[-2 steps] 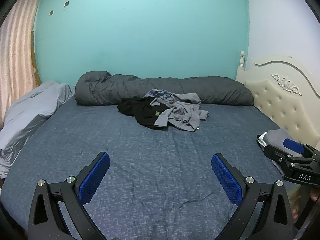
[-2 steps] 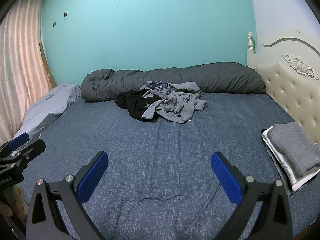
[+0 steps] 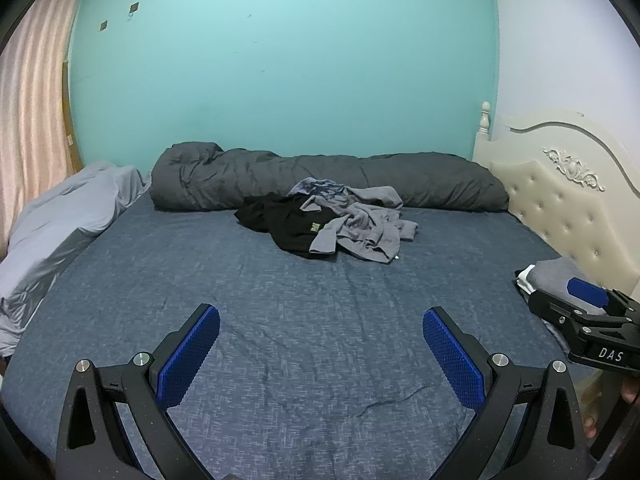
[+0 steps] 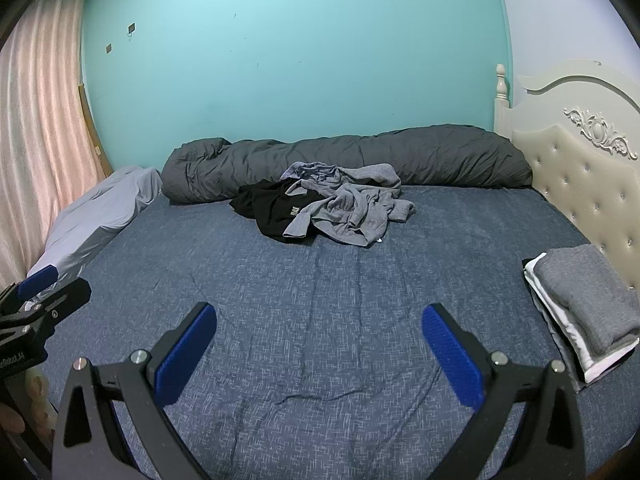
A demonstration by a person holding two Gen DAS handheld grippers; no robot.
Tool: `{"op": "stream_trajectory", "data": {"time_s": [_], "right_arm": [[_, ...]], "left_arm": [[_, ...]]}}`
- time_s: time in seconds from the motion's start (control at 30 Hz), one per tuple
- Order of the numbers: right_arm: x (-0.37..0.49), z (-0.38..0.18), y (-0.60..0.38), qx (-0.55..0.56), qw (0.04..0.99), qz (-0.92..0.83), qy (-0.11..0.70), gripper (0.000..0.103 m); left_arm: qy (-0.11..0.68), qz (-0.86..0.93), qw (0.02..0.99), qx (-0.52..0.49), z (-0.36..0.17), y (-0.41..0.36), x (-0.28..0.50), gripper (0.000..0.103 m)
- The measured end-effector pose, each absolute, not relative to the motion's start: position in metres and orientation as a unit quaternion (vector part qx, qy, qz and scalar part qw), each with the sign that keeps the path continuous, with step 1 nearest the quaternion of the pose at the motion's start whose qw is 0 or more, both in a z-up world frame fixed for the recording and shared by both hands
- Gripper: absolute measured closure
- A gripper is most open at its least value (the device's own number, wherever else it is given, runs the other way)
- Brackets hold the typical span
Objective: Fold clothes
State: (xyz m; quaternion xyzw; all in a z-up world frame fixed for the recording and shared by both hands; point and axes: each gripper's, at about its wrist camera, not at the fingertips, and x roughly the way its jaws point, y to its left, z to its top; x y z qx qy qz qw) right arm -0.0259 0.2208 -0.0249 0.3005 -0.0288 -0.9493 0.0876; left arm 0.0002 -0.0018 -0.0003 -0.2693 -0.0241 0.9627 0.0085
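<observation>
A heap of unfolded clothes lies at the far middle of the bed: a grey garment (image 3: 366, 226) (image 4: 352, 216) over a black one (image 3: 288, 226) (image 4: 272, 210). A stack of folded clothes (image 4: 580, 312), grey on white, sits at the bed's right side by the headboard; in the left wrist view (image 3: 548, 274) it is partly hidden. My left gripper (image 3: 320, 354) is open and empty over the near bed. My right gripper (image 4: 318, 354) is open and empty beside it, and shows at the right edge of the left wrist view (image 3: 588, 312).
The bed has a blue sheet (image 3: 280, 320) (image 4: 320, 300). A rolled dark grey duvet (image 3: 320, 178) (image 4: 340, 162) lies along the far edge. A light grey pillow (image 3: 60, 220) (image 4: 96, 216) is at the left. A cream tufted headboard (image 4: 580, 168) is at the right, a pink curtain (image 4: 36, 120) at the left.
</observation>
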Motion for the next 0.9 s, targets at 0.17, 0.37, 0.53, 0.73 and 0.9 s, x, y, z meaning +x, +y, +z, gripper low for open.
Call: {"op": "stream_trajectory", "data": {"time_s": [0.17, 0.37, 0.53, 0.73, 0.9], "right_arm": [[-0.0268, -0.0223, 0.2211, 0.301, 0.088, -0.949, -0.031, 0.000], [-0.0226, -0.0226, 0.2187, 0.300, 0.087, -0.949, -0.031, 0.000], [-0.0227, -0.0241, 0.2189, 0.299, 0.087, -0.950, -0.030, 0.000], [-0.0224, -0.0255, 0.2209, 0.300, 0.087, -0.950, -0.029, 0.000], [-0.0231, -0.0254, 0.2208, 0.300, 0.085, -0.950, -0.031, 0.000]], "left_arm": [[-0.021, 0.962, 0.007, -0.273, -0.0047, -0.0013, -0.0027, 0.000], [-0.022, 0.963, 0.005, -0.269, -0.0037, -0.0019, 0.0008, 0.000], [-0.024, 0.963, 0.008, -0.269, 0.0026, -0.0045, 0.0023, 0.000], [-0.028, 0.962, 0.006, -0.271, 0.0023, -0.0049, 0.0032, 0.000], [-0.028, 0.962, 0.007, -0.271, 0.0015, -0.0033, 0.0039, 0.000]]}}
